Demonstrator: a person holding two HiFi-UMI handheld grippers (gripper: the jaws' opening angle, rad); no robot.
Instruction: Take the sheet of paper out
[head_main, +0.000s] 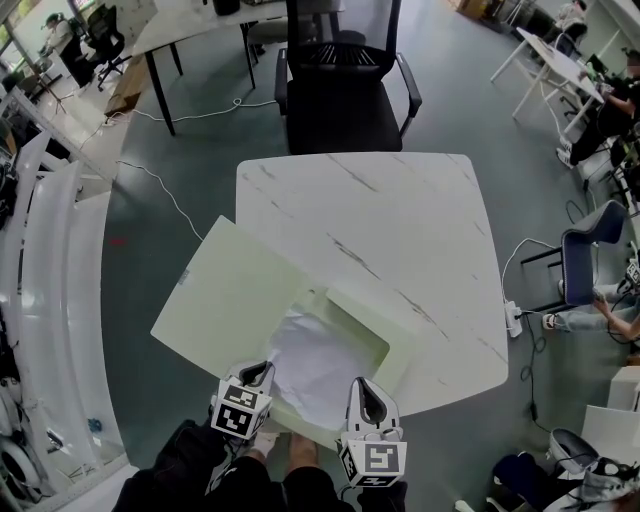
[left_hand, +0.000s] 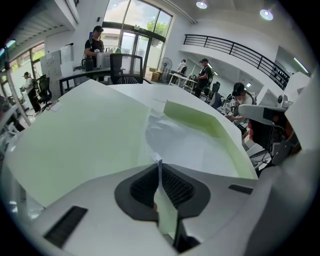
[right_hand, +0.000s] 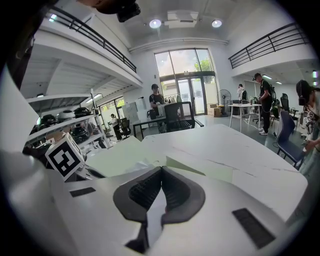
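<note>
Nearest the camera, at the desk's (head_main: 400, 220) near edge, the two claws are held side by side above dark trouser legs (head_main: 215, 470). The left claw (head_main: 264, 370) is clenched on the near edge of the sheet of paper (head_main: 305, 365). In the left gripper view a thin white tip of that sheet is seen standing up between the closed pads (left_hand: 172, 187). The right claw (head_main: 362, 384) is set at the near right rim of the pale green box (head_main: 395, 355), and its jaws are seen clenched, tip against tip, in the right gripper view. A pale strip shows in the gap behind the tips, and whether it is gripped cannot be told. The crumpled white sheet is lodged inside the open box, which is placed at the desk's near left corner. The box's flat lid (head_main: 235, 295) is folded out past the desk's left edge. The rest of the white marbled top is seen stretching away behind the box. At the far edge a black office chair (head_main: 345, 95) is drawn up to the desk, with more desks and seated people farther off.
</note>
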